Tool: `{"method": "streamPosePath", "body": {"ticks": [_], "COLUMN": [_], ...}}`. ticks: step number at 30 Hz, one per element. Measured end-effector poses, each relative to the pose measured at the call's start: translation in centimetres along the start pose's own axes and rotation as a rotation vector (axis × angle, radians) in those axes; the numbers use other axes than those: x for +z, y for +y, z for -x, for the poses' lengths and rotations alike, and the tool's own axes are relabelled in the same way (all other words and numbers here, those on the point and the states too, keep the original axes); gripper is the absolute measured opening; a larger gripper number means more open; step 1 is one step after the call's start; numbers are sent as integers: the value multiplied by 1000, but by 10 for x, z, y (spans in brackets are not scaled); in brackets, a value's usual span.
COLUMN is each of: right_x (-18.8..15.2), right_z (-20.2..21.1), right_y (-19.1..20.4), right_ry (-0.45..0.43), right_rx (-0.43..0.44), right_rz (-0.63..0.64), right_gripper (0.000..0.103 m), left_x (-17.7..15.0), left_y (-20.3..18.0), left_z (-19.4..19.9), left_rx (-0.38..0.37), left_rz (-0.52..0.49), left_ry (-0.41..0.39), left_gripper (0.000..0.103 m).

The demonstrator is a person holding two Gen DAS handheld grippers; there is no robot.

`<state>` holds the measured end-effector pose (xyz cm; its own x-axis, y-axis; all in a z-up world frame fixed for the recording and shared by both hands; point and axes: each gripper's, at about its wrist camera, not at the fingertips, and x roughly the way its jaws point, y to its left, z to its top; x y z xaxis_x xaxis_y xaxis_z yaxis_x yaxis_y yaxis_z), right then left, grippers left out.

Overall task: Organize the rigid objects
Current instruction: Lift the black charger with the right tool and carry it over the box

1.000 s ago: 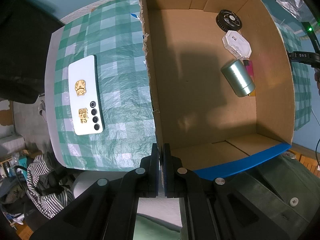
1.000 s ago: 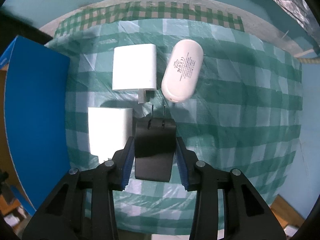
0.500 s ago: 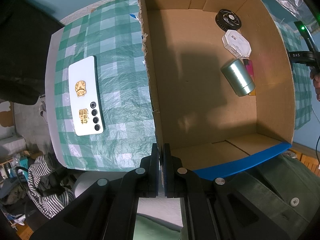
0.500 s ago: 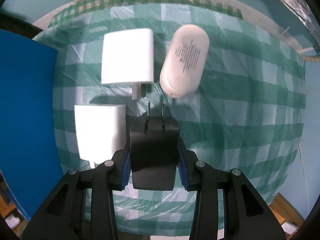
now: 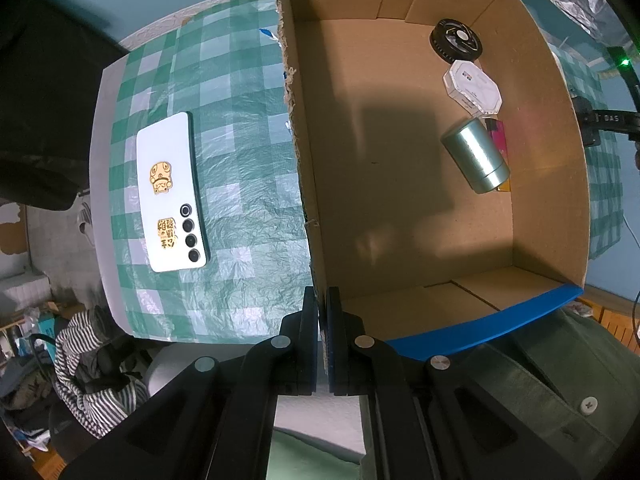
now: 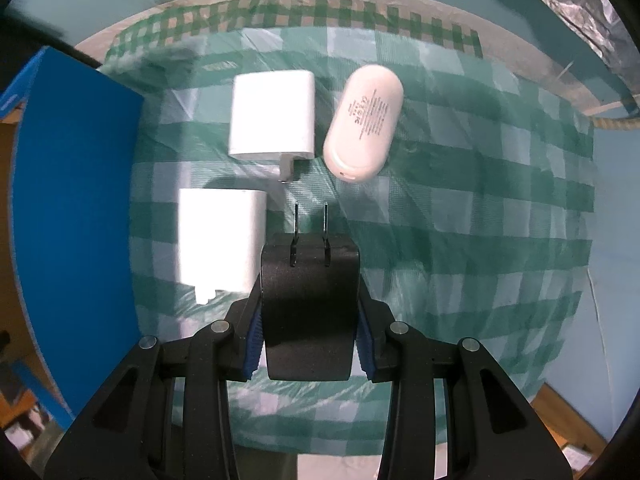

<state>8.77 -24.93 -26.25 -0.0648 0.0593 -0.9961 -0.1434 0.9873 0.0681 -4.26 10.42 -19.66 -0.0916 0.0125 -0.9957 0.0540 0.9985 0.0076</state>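
My right gripper (image 6: 308, 294) is shut on a black plug charger (image 6: 308, 312), prongs pointing away, held above the green checked tablecloth (image 6: 460, 220). Below it lie two white chargers (image 6: 272, 120) (image 6: 220, 236) and a white oval case (image 6: 362, 124). My left gripper (image 5: 322, 300) is shut on the near corner of the left wall of the open cardboard box (image 5: 304, 160). Inside the box lie a black round disc (image 5: 456, 40), a white octagonal case (image 5: 472, 88), a green metal tin (image 5: 476, 160) and a pink item (image 5: 498, 140) partly under the tin.
A white phone (image 5: 170, 192) lies face down on the cloth left of the box. The box's blue outer side (image 6: 76, 220) stands left of the chargers. A person's green garment (image 5: 540, 380) is by the box's near edge. Striped clothing (image 5: 92, 368) lies below the table.
The right gripper dipped towards the cloth, then rose again with the black charger between its pads. The left gripper and the box have not moved.
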Motion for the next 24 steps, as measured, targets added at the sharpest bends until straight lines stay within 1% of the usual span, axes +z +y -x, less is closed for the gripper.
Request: {"method": "streamPosePath", "body": {"ticks": [14,24], "right_x": [-6,-1], "right_z": [58,85], "right_y": [41,77], "right_ry": [-64,-103], "right_rx": [35,55], "right_rz": [93,179], "right_gripper": [37,37], "left_x": [1,1], "left_y": [-1,-1], "left_z": [-1,-1], "left_rx": [2,2], "left_rz": [-2,-1], "left_ry": [-1,-1], "left_gripper": [4,3]}}
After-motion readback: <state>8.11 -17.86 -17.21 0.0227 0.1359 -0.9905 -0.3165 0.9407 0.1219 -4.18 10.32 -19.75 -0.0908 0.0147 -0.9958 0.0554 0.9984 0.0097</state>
